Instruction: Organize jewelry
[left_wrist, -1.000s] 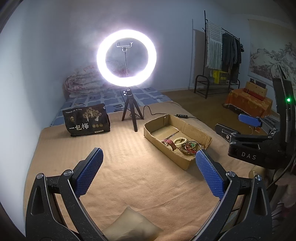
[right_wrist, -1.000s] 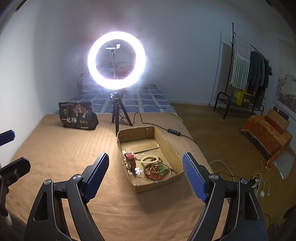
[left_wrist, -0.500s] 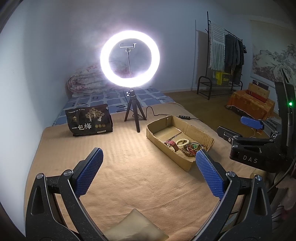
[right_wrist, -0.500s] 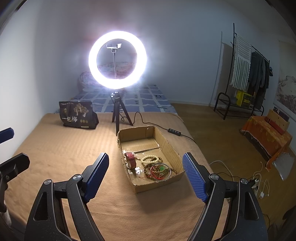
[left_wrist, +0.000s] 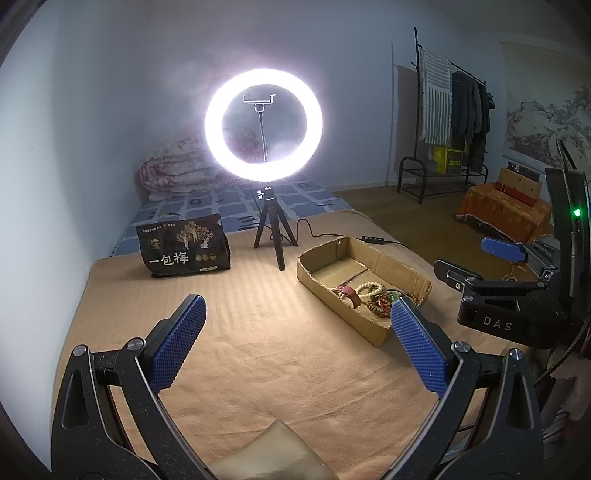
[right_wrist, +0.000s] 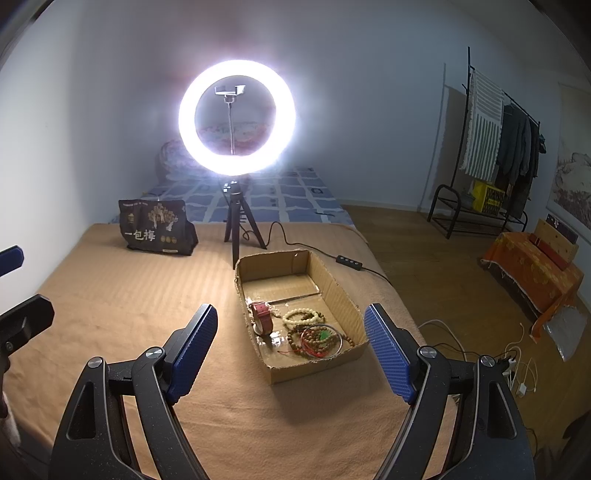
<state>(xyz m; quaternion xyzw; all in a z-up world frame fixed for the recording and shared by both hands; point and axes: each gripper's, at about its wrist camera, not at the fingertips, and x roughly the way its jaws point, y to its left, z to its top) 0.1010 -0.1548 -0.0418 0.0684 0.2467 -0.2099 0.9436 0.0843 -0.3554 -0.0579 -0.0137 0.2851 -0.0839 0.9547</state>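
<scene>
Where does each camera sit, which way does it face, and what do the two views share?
Left wrist: on the left gripper, facing the ring light; own blue fingers show, the right gripper at its right edge.
Right wrist: on the right gripper, facing the cardboard box of bracelets; own fingers show, the left gripper at its left edge.
Shared: box, ring light, black bag.

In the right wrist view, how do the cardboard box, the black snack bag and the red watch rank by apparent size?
1. cardboard box, clearly largest.
2. black snack bag, though it stands farther away, so its true size is unsure.
3. red watch, smallest.
</scene>
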